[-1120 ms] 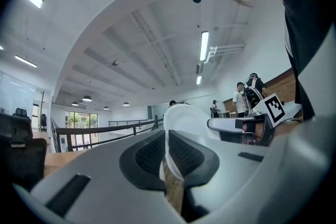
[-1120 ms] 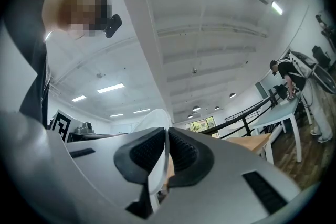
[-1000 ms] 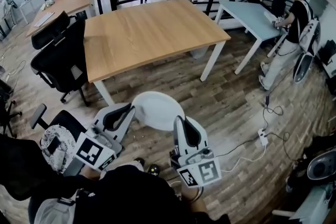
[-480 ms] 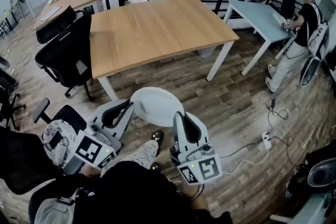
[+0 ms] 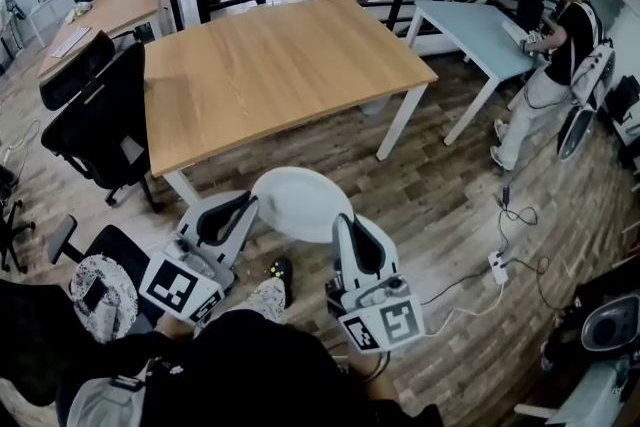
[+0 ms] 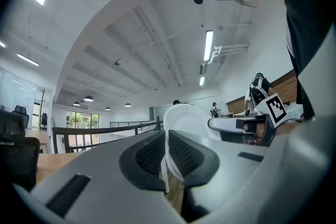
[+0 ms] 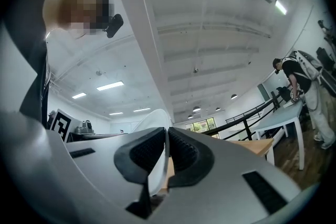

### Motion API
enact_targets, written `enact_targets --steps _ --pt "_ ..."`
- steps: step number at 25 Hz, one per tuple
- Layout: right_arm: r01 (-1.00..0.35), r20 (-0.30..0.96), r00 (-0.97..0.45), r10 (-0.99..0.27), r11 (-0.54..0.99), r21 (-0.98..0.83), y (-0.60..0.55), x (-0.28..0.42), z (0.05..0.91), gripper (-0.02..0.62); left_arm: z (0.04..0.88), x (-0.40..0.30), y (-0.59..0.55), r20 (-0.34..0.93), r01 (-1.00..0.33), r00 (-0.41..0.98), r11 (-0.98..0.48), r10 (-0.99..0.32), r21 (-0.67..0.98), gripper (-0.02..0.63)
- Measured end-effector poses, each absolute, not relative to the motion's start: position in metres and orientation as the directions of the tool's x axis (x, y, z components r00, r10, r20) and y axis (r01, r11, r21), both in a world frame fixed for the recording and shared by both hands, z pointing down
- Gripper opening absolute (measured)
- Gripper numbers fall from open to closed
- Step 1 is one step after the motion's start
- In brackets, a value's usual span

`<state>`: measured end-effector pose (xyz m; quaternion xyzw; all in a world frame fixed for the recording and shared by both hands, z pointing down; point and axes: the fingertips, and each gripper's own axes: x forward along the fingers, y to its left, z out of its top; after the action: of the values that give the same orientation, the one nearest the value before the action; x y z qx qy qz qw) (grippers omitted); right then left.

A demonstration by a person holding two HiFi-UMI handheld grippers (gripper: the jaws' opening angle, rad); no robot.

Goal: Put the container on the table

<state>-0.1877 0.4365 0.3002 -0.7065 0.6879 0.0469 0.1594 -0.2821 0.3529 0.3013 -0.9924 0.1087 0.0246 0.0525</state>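
Fingers [image 6: 149,157] of left gripper [image 5: 249,204], right gripper [image 5: 343,221] pinching container [image 5: 300,200] rim, table [image 5: 270,65] beyond

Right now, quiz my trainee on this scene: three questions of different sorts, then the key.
1. True or false: the white container already rests on the wooden table.
2. Of the left gripper and right gripper, how many are shut on its rim? A none, B one, C both.
3. Fill in: the container is over the ___, short of the table.
Key: 1 false; 2 C; 3 floor.
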Motion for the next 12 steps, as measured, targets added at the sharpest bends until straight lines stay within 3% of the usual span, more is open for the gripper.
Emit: enact_targets --steps 12 --pt "-0.986 -0.25 0.047 -0.967 -0.005 -0.166 0.358 -0.137 0.31 0.032 0.317 -0.233 0.276 -0.051 -0.23 0.973 -0.971 -0.227 -0.06 0.025"
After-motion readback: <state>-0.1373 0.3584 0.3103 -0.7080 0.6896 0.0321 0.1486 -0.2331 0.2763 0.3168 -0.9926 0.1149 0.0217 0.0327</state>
